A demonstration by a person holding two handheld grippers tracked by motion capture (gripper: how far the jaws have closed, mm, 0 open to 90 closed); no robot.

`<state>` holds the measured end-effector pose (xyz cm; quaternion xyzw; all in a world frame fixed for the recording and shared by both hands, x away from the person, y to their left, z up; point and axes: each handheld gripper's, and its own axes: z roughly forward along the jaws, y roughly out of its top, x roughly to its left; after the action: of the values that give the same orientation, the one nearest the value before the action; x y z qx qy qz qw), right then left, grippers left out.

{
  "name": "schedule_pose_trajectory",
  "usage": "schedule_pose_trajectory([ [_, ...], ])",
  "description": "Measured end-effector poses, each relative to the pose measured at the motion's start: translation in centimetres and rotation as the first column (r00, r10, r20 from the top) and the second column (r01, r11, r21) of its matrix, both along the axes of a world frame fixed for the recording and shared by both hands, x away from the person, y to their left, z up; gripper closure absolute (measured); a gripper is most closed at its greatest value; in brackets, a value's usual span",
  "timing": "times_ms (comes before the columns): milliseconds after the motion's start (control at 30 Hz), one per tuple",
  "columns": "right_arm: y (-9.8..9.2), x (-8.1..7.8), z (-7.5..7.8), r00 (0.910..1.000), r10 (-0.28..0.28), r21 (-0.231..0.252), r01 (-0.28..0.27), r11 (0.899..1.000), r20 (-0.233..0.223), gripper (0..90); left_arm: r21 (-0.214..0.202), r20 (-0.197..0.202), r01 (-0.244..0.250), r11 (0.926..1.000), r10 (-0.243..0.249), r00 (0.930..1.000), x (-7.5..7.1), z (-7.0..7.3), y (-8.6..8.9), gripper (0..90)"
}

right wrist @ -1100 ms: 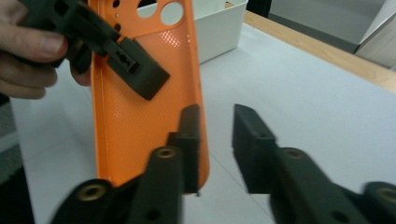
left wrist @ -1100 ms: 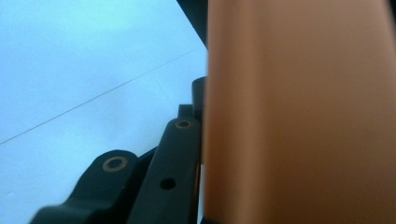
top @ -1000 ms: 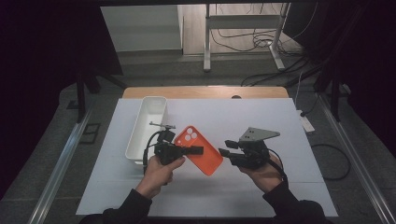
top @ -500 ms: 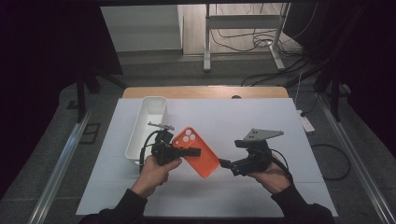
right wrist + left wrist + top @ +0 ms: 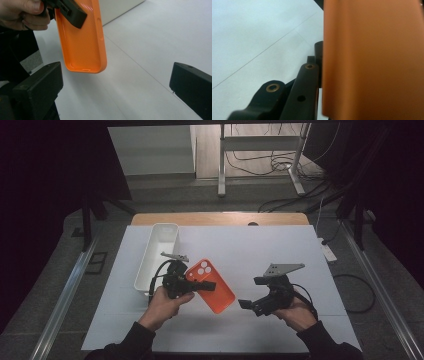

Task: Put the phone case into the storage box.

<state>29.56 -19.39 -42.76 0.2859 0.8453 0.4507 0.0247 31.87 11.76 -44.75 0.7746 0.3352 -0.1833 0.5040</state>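
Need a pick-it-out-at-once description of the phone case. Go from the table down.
On the white table top, look left of centre, just right of the long white bin. There the left gripper is shut on the phone case, which slants down toward the open right gripper. It is the one bright orange thing there, with round camera cutouts at its upper end.

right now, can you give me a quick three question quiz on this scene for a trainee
1. True or false: the left hand-held gripper is shut on the orange phone case.
2. Which best describes the right hand-held gripper? A. shut on the case B. open, holding nothing C. inside the tray
3. What stands just left of the case on the table?

Key:
1. True.
2. B; its jaws have just been opening.
3. The white tray.
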Motion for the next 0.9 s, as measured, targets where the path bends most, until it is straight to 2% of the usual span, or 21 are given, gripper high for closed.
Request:
schedule_pose_trajectory([
  [133, 0.4, -0.2, 0.0, 0.9997, 0.023, 0.000, -0.023, 1.000, 0.008, 0.0, -0.005, 0.013, 0.021, 0.9998, -0.021, 0.9997, 0.0, 0.1, -0.1, 86.4],
  [300, 0.8, -0.3, 0.1, 0.9993, 0.038, 0.000, -0.038, 0.999, 0.000, 0.0, -0.037, 0.035, 0.051, 0.9980, -0.050, 0.9982, -0.3, 0.3, -0.4, 86.4],
  [400, 1.3, -0.5, 0.1, 0.9983, 0.057, -0.001, -0.057, 0.998, -0.012, 0.0, -0.050, 0.058, 0.087, 0.9950, -0.084, 0.9948, -0.5, 0.6, -0.8, 86.4],
  [600, 2.2, -0.8, 0.0, 0.9961, 0.083, -0.017, -0.084, 0.996, -0.030, 0.0, -0.064, 0.076, 0.130, 0.9895, -0.125, 0.9893, -0.8, 0.8, -1.3, 86.4],
  [733, 2.8, -0.9, -0.1, 0.9953, 0.089, -0.040, -0.091, 0.995, -0.039, 0.0, -0.069, 0.081, 0.148, 0.9866, -0.142, 0.9865, -0.9, 0.9, -1.6, 86.3],
  [900, 3.4, -1.1, -0.1, 0.9913, 0.112, -0.035, -0.115, 0.993, -0.068, 0.0, -0.073, 0.093, 0.172, 0.9825, -0.165, 0.9819, -1.0, 0.9, -1.8, 86.3],
])
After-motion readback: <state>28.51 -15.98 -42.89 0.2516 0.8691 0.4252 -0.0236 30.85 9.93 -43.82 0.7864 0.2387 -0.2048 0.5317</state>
